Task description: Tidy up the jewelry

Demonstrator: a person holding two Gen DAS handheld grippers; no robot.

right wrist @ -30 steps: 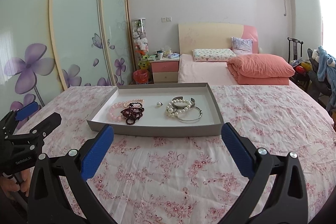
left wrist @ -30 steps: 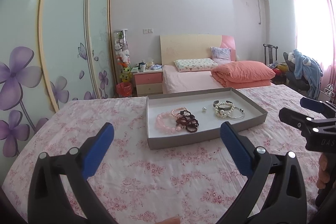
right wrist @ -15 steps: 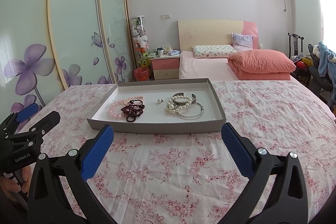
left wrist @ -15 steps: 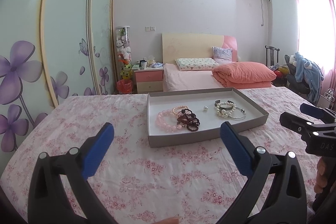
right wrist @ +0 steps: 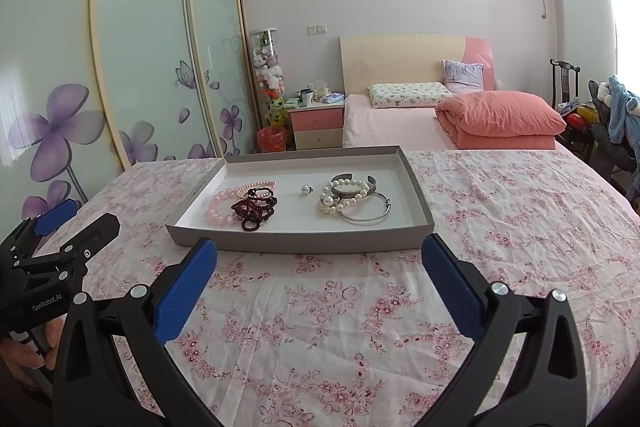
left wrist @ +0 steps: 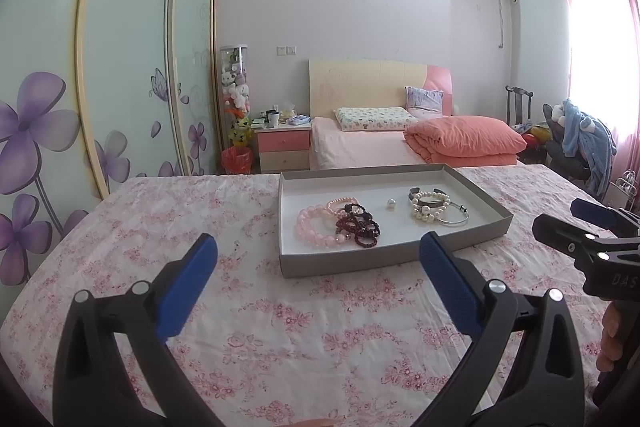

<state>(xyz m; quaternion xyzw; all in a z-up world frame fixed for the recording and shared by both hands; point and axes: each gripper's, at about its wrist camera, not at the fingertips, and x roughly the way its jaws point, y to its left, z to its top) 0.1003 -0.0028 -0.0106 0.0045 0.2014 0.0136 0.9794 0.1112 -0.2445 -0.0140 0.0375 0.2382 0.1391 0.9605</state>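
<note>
A shallow grey tray (left wrist: 352, 265) (right wrist: 304, 241) lies on the pink floral cloth. In it on the left are a pink bead bracelet (left wrist: 310, 227) (right wrist: 218, 207) and dark red bead bracelets (left wrist: 358, 225) (right wrist: 256, 207). A single pearl (left wrist: 391, 203) (right wrist: 305, 190) sits mid-tray. On the right lie a pearl bracelet (left wrist: 428, 213) (right wrist: 340, 197) and a silver bangle (left wrist: 454, 219) (right wrist: 366, 213). My left gripper (left wrist: 318, 255) (right wrist: 76, 227) is open, short of the tray's near left corner. My right gripper (right wrist: 320, 257) (left wrist: 576, 217) is open before the tray's near edge. Both hold nothing.
The floral cloth (right wrist: 328, 311) covers a wide surface around the tray. Behind stand a bed with an orange quilt (right wrist: 500, 119), a pink nightstand (right wrist: 316, 127), sliding wardrobe doors (right wrist: 140, 67) at left and a chair with blue clothing (left wrist: 584, 143) at right. A hand (right wrist: 28, 351) grips the left handle.
Both cameras have tilted up slightly and eased closer, so the tray sits lower and larger in view. Both grippers stay open. The jewelry has not moved.
</note>
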